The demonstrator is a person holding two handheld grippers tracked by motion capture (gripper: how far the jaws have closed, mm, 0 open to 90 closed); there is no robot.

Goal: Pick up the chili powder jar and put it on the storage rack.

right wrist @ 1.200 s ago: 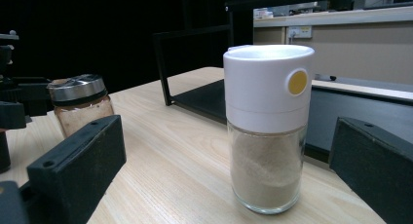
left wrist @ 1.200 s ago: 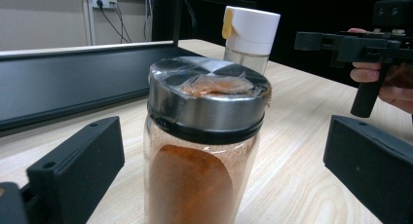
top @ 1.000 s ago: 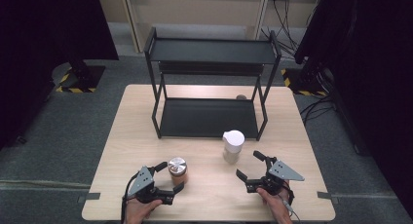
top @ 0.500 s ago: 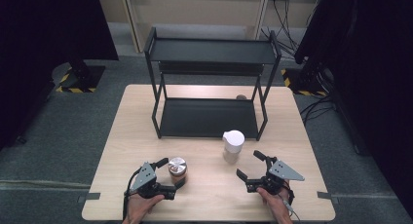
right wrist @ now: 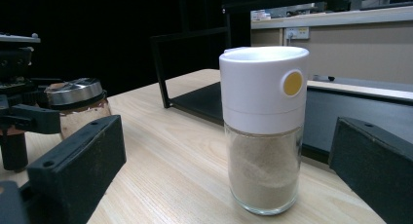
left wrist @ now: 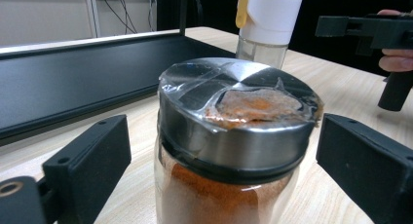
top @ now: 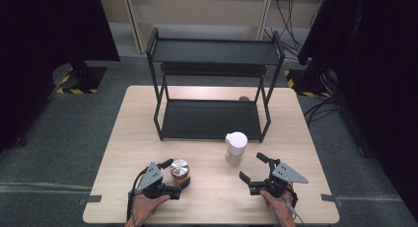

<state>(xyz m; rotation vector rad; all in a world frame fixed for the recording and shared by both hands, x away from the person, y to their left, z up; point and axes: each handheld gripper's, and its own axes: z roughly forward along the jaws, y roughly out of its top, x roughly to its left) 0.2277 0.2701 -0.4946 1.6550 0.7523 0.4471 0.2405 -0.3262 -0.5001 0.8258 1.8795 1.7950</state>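
Observation:
A glass jar of orange-brown spice with a steel lid (top: 180, 169) (left wrist: 234, 131) stands on the wooden table (top: 148, 138) near its front edge. My left gripper (top: 177, 173) (left wrist: 229, 153) straddles the jar. Its jaws have just been closing on it, but a gap still shows beside the left pad, so it is open. A glass shaker of pale powder with a white lid (top: 236, 147) (right wrist: 263, 126) stands upright to the right. My right gripper (top: 250, 167) (right wrist: 226, 156) is open just short of the shaker, with nothing in its grasp.
A black two-tier metal rack (top: 212, 84) stands at the back of the table, both shelves bare. A small brown object (top: 243, 98) lies behind its right rear leg. Bare tabletop lies between the two jars and to the left of the rack.
The left gripper's jaws have drawn in a little around the spice jar. The right gripper and both jars have stayed where they were.

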